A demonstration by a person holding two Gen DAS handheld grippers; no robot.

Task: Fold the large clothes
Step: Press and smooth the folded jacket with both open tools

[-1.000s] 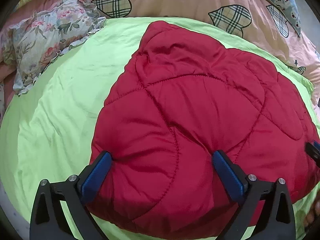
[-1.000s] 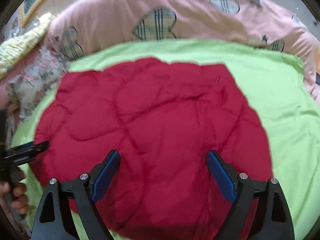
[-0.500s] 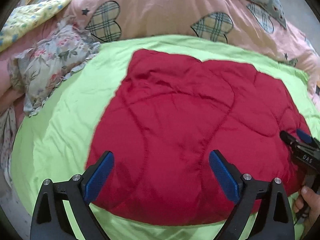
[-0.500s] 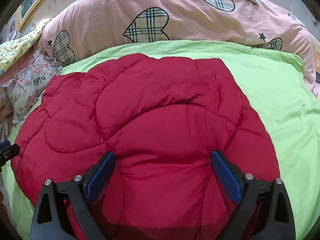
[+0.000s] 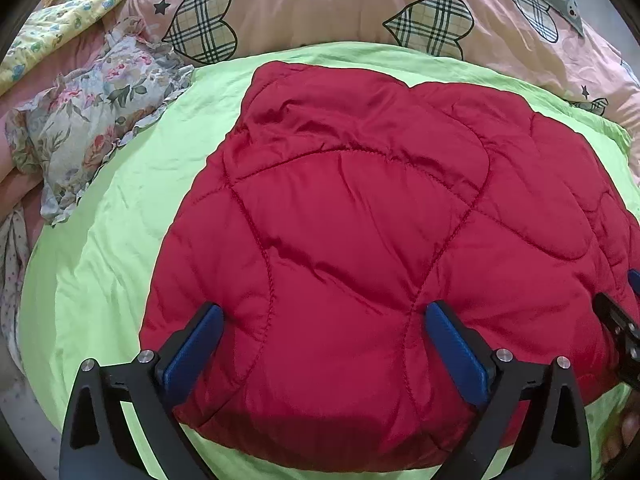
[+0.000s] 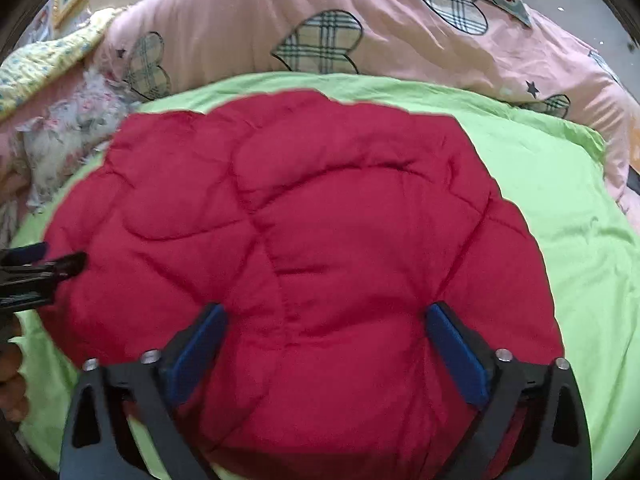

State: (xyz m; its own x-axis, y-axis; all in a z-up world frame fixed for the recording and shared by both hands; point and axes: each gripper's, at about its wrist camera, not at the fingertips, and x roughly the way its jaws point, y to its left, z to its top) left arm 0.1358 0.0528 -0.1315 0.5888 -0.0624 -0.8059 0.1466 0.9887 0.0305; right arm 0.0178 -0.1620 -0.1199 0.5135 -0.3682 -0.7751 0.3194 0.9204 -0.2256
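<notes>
Red quilted jacket (image 5: 360, 248) lies folded into a rounded bundle on the green sheet (image 5: 120, 240), near the middle of the bed. Left gripper (image 5: 322, 320) hangs over its near left part, fingers wide apart, nothing clamped; the jaws have just been opening. Right gripper (image 6: 326, 320) is over the near right part, jaws likewise just opening, spread wide over the padding. Pink heart-print duvet (image 5: 320, 4) at the far side, floral pillow (image 5: 88, 120) far left
</notes>
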